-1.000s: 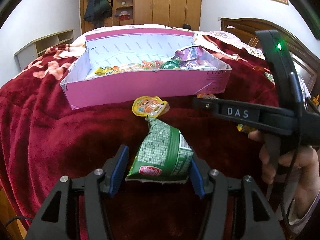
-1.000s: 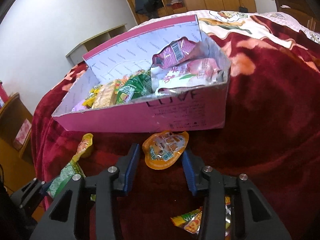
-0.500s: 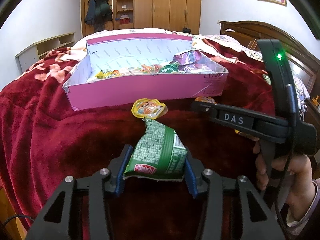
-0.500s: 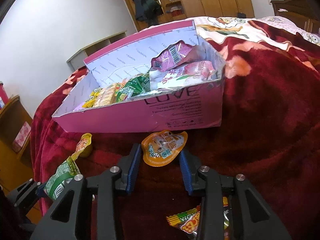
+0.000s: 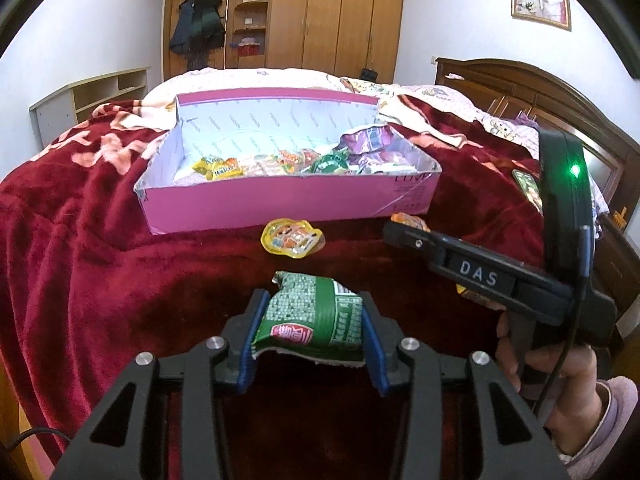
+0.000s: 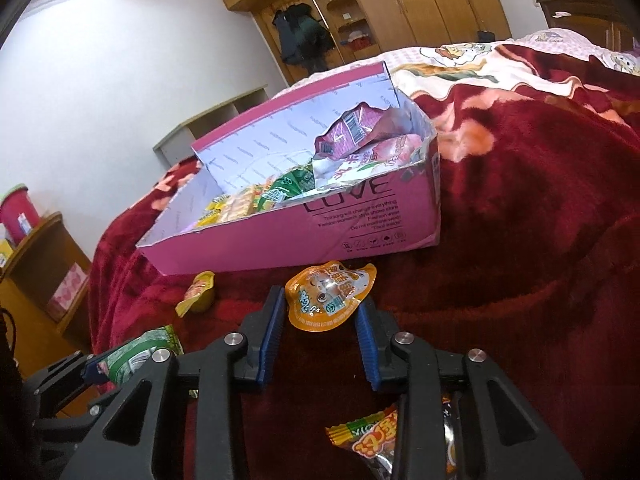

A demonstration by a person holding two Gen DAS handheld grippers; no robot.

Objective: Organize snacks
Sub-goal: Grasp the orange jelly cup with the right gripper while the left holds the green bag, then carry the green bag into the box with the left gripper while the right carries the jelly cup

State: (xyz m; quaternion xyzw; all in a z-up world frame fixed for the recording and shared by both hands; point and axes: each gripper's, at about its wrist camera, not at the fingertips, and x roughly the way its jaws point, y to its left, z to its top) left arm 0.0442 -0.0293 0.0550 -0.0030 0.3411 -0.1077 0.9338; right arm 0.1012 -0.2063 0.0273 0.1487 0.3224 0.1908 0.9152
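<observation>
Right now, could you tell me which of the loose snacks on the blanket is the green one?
The green packet, between the left gripper's pads; the jelly cups near the box are yellow and orange.

Black left gripper, blue jaws, silver screws; pale pink sleeve.

Soft, even indoor light; sharp centres, strong fisheye bending and dark vignetted corners.
</observation>
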